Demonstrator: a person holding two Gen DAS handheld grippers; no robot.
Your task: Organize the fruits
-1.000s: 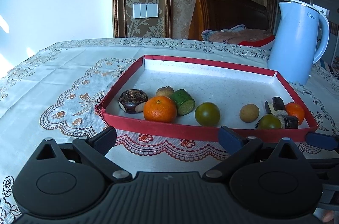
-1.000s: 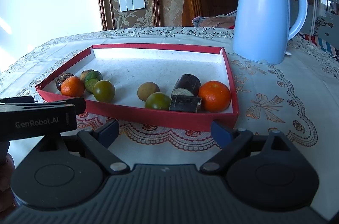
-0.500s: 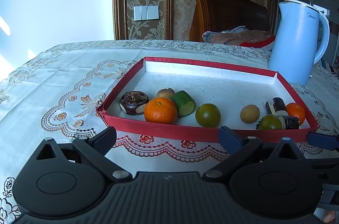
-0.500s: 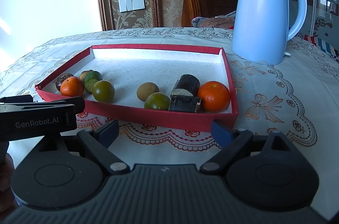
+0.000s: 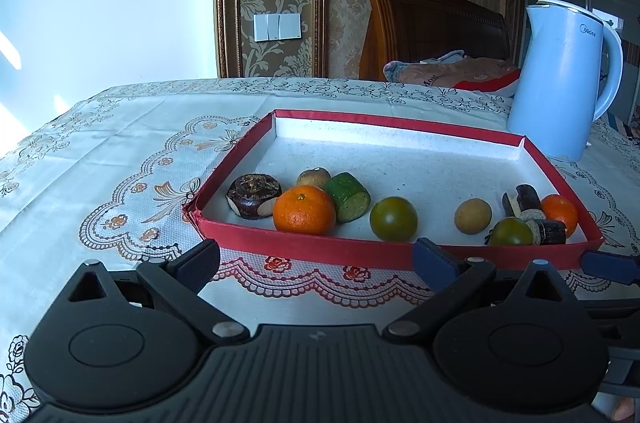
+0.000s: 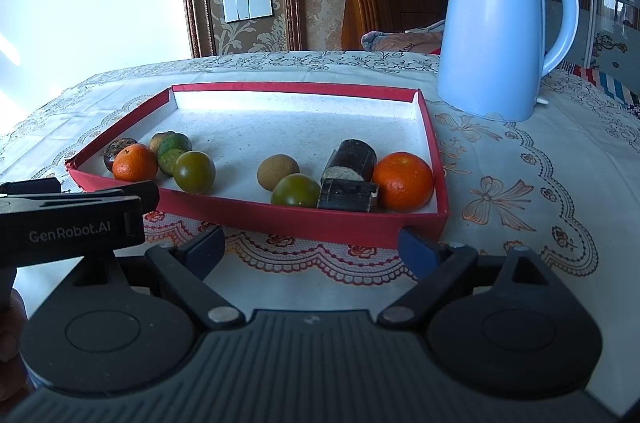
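A big table with a lacy white tablecloth (image 5: 120,159) fills both views. A tall light blue kettle (image 6: 496,23) stands on it, at the far right, just past the tray's far right corner.

A flat red tray (image 5: 304,245) with a white floor sits in the middle, and all the fruits are inside it. They lie along the near wall in two bunches, with one fruit between. On the left are a dark brown round fruit (image 5: 253,195), an orange mandarin (image 5: 304,210), a small tan fruit (image 5: 313,177) and a green cut piece (image 5: 347,196). A dark green round fruit (image 5: 393,219) sits alone near the middle. On the right are a tan round fruit (image 6: 277,171), a second green round fruit (image 6: 295,190), two dark cut sticks (image 6: 352,175) and a second mandarin (image 6: 403,181).

The left gripper (image 5: 316,261) and the right gripper (image 6: 310,249) both hang just in front of the tray's near wall. Both have their fingers spread wide and hold nothing.

The fruits may be sorted already, or still waiting to be paired up; this look cannot tell. To pick one well, I think a gripper should come down from above, over the wall, and close softly around the middle so a round fruit does not roll away.
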